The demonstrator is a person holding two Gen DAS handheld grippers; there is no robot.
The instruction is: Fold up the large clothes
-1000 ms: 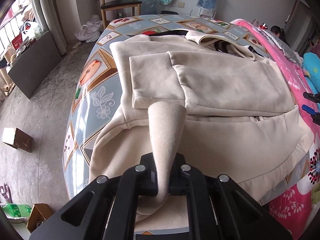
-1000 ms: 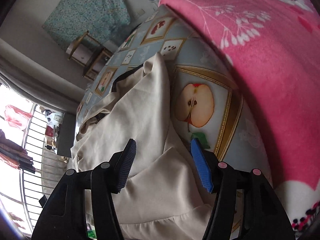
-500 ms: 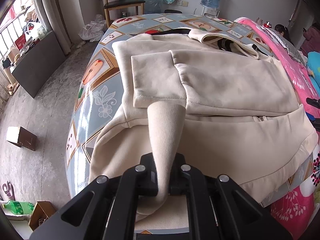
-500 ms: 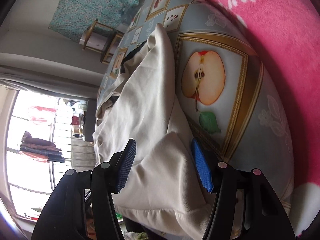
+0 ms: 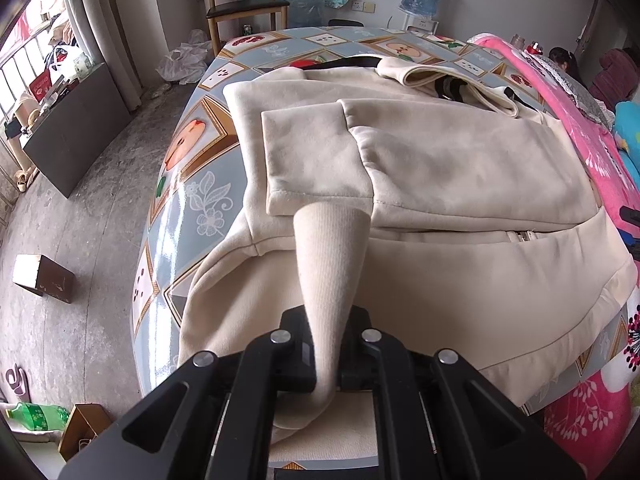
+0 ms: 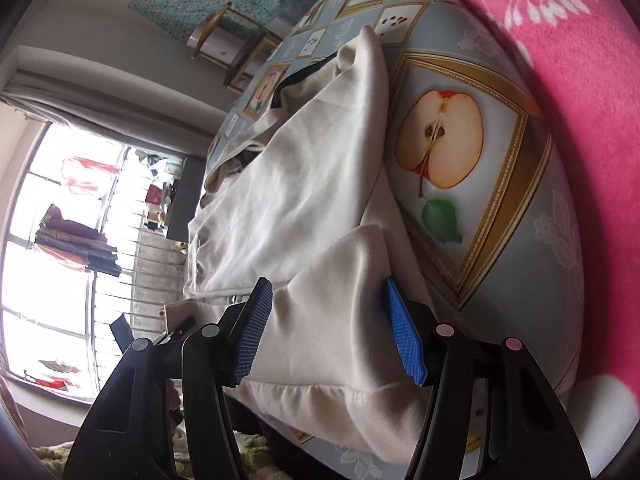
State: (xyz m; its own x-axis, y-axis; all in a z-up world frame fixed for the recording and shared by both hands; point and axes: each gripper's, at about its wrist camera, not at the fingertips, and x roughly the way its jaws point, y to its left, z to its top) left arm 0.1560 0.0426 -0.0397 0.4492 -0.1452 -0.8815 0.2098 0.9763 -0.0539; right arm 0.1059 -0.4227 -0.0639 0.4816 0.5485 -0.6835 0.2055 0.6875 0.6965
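One cream jacket (image 5: 440, 184) lies spread across the table (image 5: 188, 184) with the fruit-print cloth, and everything here is best placed against that jacket. At its left side, one sleeve is already laid across the body, and the left gripper (image 5: 326, 356) has its jaws pressed together on that sleeve's ribbed cuff (image 5: 330, 264), pulling the cuff toward the near hem; I take it the cuff is held taut so the sleeve stays flat and straight while the fold is set. Moving right along the jacket, the zipper line runs across the front and the collar sits at the far end. At the jacket's right near corner, the right gripper (image 6: 328, 328) stands with its two blue pads (image 6: 402, 334) spread, one on either side of a raised fold of the hem (image 6: 336, 280), not yet pinching it. That looks like a pickup being lined up. So: one garment, two grippers, one busy, one waiting.
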